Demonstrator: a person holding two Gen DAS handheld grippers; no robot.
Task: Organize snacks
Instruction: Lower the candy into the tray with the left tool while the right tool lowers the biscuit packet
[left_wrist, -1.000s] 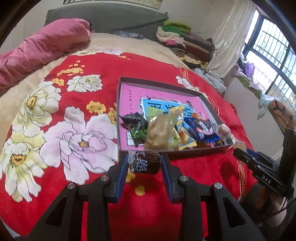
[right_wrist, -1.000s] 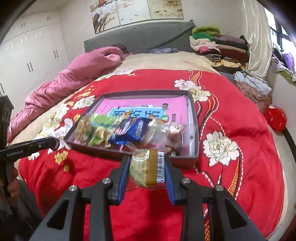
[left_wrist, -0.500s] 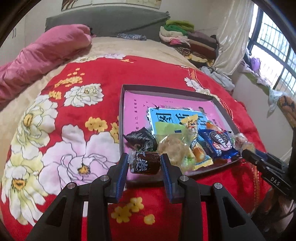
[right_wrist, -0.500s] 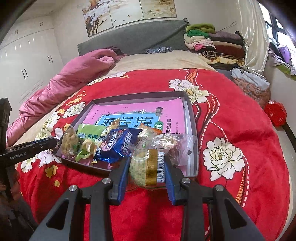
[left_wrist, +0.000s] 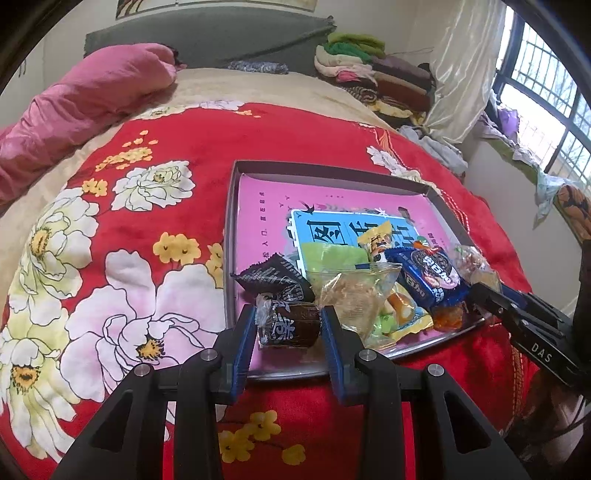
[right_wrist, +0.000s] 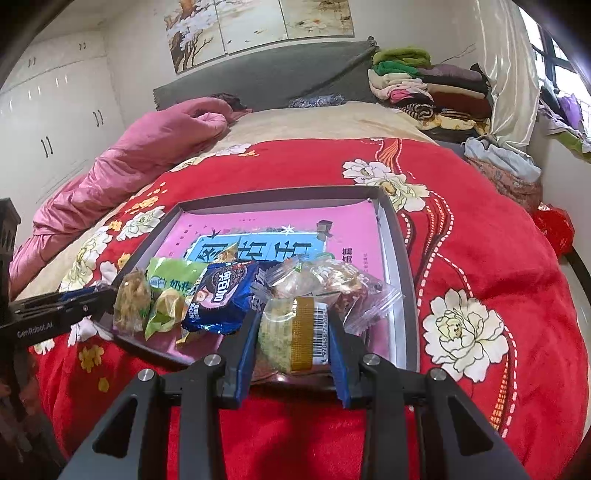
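A shallow grey box (left_wrist: 229, 236) with a pink printed lining lies on the red flowered blanket; it also shows in the right wrist view (right_wrist: 400, 258). Several wrapped snacks are piled at its near end, among them a blue cookie pack (left_wrist: 430, 278) (right_wrist: 221, 299). My left gripper (left_wrist: 289, 325) is shut on a dark brown wrapped snack (left_wrist: 291, 325) over the box's near left corner. My right gripper (right_wrist: 293, 334) is shut on a clear-wrapped green-speckled cake with a gold band and barcode (right_wrist: 291, 334) over the box's near right part.
A pink quilt (left_wrist: 74, 99) lies rolled at the far left of the bed. Folded clothes (left_wrist: 373, 74) are stacked at the far right by a curtain. The right gripper's body (left_wrist: 528, 328) shows at the left view's right edge; the left gripper's body (right_wrist: 55, 314) at the right view's left edge.
Both grippers have moved forward with their snacks, from in front of the box's near wall to over its near end. Both grips are unchanged.
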